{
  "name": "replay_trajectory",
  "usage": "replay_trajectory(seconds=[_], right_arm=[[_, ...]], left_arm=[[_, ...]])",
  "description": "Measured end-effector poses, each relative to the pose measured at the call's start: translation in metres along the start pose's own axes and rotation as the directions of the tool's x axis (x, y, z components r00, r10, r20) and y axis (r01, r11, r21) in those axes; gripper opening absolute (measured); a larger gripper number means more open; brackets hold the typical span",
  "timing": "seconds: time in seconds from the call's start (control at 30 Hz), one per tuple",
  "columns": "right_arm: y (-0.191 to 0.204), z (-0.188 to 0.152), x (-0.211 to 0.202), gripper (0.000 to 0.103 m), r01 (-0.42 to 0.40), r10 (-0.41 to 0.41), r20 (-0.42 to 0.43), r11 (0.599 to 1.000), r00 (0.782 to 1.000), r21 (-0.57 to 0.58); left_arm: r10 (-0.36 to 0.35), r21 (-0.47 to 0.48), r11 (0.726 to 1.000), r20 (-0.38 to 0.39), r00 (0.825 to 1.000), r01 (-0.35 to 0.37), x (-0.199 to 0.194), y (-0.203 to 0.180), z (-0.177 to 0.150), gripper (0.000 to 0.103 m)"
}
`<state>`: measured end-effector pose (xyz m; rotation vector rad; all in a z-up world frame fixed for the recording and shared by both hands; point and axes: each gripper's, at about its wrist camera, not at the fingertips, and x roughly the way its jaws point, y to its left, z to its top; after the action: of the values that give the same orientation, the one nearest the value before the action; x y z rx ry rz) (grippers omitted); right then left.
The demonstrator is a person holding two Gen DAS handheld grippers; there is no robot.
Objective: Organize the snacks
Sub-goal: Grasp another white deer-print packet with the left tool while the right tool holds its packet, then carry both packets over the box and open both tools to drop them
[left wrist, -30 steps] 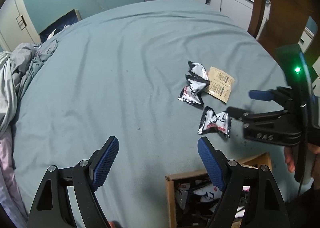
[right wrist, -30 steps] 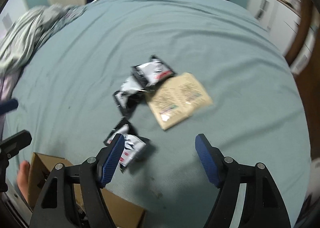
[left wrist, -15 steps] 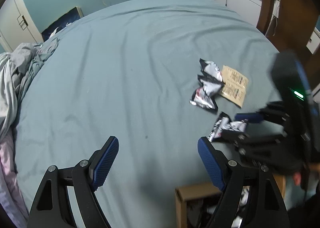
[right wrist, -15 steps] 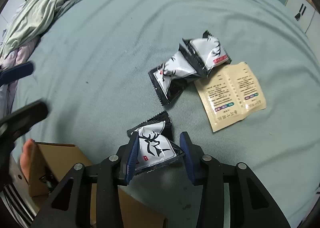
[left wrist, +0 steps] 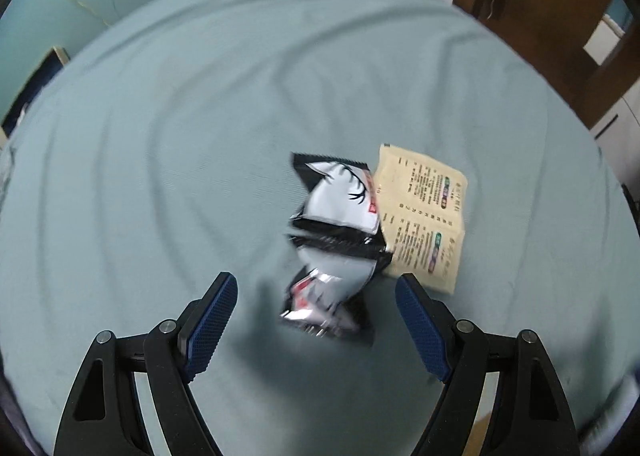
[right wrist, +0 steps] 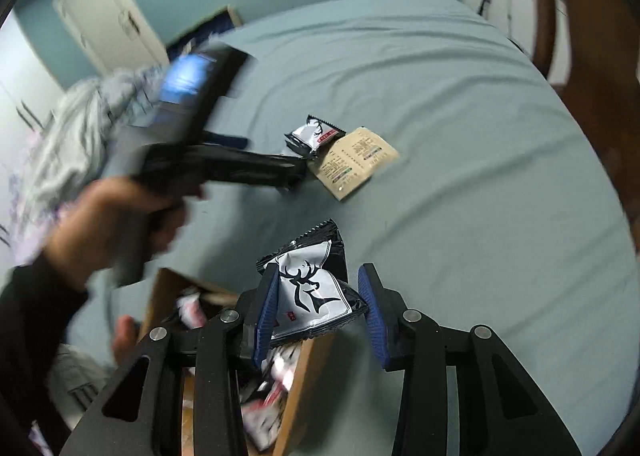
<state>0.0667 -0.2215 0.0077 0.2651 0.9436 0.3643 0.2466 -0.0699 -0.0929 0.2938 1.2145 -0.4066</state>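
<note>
Bedsheet (right wrist: 460, 136); clamped packet (right wrist: 310, 296) upright-ish.

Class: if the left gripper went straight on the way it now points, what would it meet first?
Probably the nearer deer packet, lying between the open left gripper fingers on the bed. A second packet lies beyond; depth is unclear.

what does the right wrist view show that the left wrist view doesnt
Only the right wrist view shows the right tool holding a deer-print snack packet above the open cardboard box, which has more packets inside. It also shows the person's left hand gripping the left tool's handle.

Only the left wrist view shows the left tool open wide, with the nearer black-and-silver packet between its fingers.

Both show the farther black-and-silver packet beside the tan sachet on the blue-green sheet.
</note>
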Motion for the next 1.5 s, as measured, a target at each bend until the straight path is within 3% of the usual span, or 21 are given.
replay_trajectory(seconds=[0.07, 0.1, 0.13, 0.33, 0.53, 0.77, 0.97, 1.07, 1.13, 1.23, 1.3, 1.37, 1.5], right_arm=[[-0.006, -0.018, -0.021, 0.038, -0.045, 0.044, 0.046, 0.999, 0.998, 0.026], [-0.008, -0.027, -0.024, 0.038, -0.048, 0.046, 0.055, 0.998, 0.997, 0.037], [-0.009, -0.037, -0.025, 0.038, -0.033, 0.030, 0.056, 0.998, 0.998, 0.050], [-0.009, -0.048, -0.035, 0.038, -0.019, 0.013, 0.073, 0.997, 0.997, 0.081], [0.005, -0.053, -0.027, 0.038, 0.050, -0.053, 0.073, 0.998, 0.996, 0.037], [0.017, -0.057, -0.034, 0.038, 0.069, -0.069, 0.093, 0.998, 0.993, 0.005], [0.019, -0.055, -0.030, 0.038, 0.070, -0.069, 0.084, 0.998, 0.994, -0.005], [0.022, -0.055, -0.028, 0.038, 0.087, -0.085, 0.081, 0.996, 0.993, -0.019], [0.023, -0.056, -0.027, 0.038, 0.091, -0.090, 0.073, 0.996, 0.993, -0.020], [0.023, -0.055, -0.028, 0.038, 0.092, -0.090, 0.073, 0.996, 0.993, -0.015], [0.022, -0.054, -0.028, 0.038, 0.088, -0.088, 0.074, 0.996, 0.993, -0.008], [0.020, -0.054, -0.028, 0.038, 0.083, -0.083, 0.074, 0.997, 0.994, -0.004], [0.027, -0.055, -0.027, 0.038, 0.079, -0.076, 0.077, 0.996, 0.994, -0.041]], left_arm=[[0.006, 0.025, 1.000, -0.049, 0.999, -0.005, 0.014, -0.011, 0.002, 0.074], [0.014, 0.045, 0.999, -0.066, 0.998, -0.011, 0.018, -0.015, 0.002, 0.053], [0.032, 0.064, 0.998, -0.074, 0.997, -0.027, 0.020, -0.019, 0.000, 0.044], [0.063, 0.044, 0.997, -0.026, 0.998, -0.062, -0.008, -0.020, -0.026, 0.043], [0.102, 0.024, 0.994, 0.051, 0.994, -0.103, -0.074, -0.018, -0.065, 0.043], [0.061, 0.023, 0.998, 0.178, 0.982, -0.066, -0.152, -0.023, -0.126, 0.043], [-0.025, 0.044, 0.999, 0.175, 0.984, 0.017, -0.175, -0.035, -0.162, 0.043], [-0.021, 0.086, 0.996, 0.167, 0.986, 0.006, -0.170, -0.050, -0.173, 0.043], [-0.035, 0.126, 0.992, 0.141, 0.989, 0.017, -0.163, -0.060, -0.179, 0.049], [-0.036, 0.201, 0.980, 0.111, 0.993, 0.013, -0.157, -0.076, -0.185, 0.077], [0.008, 0.226, 0.973, 0.152, 0.988, -0.043, -0.159, -0.081, -0.187, 0.085], [0.026, 0.218, 0.974, 0.172, 0.985, -0.064, -0.163, -0.077, -0.186, 0.086], [0.084, 0.084, 0.991, 0.197, 0.977, -0.102, -0.167, -0.049, -0.178, 0.086]])
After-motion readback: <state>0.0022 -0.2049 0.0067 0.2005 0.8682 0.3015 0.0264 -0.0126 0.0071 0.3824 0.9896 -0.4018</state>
